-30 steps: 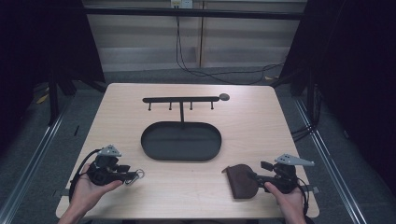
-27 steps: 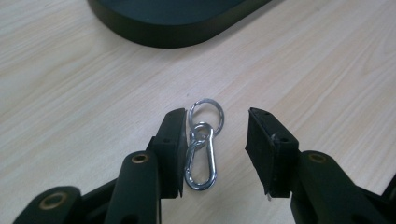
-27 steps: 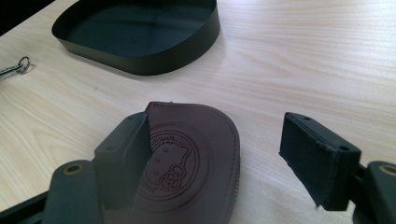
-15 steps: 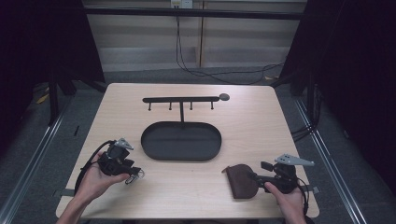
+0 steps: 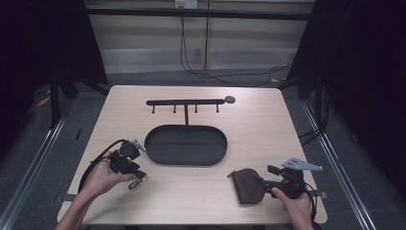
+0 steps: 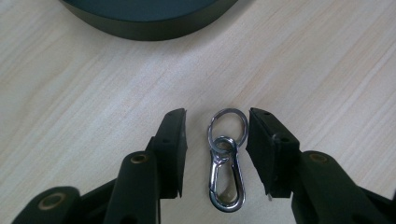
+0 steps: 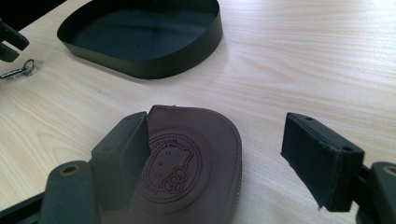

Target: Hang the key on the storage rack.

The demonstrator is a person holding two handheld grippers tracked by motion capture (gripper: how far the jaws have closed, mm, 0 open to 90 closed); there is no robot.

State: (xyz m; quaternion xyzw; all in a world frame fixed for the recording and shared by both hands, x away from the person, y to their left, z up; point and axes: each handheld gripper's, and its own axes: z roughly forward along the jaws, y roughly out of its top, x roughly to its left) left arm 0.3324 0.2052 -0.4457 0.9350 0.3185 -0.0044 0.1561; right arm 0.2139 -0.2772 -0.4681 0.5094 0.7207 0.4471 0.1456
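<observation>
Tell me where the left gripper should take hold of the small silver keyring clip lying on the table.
Grip the silver metal keyring clip across its narrow width, near where the ring joins the snap hook, coming straight down from above. It lies flat on the light wooden table, lengthwise between the open jaws of the left gripper, so closing there likely pinches it.

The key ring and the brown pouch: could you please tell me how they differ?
The key ring is small, shiny metal, lying between the left hand-held gripper's open jaws; the brown pouch is larger, matte, embossed leather, under the right hand-held gripper. Both lie flat on the table, ungrasped.
</observation>
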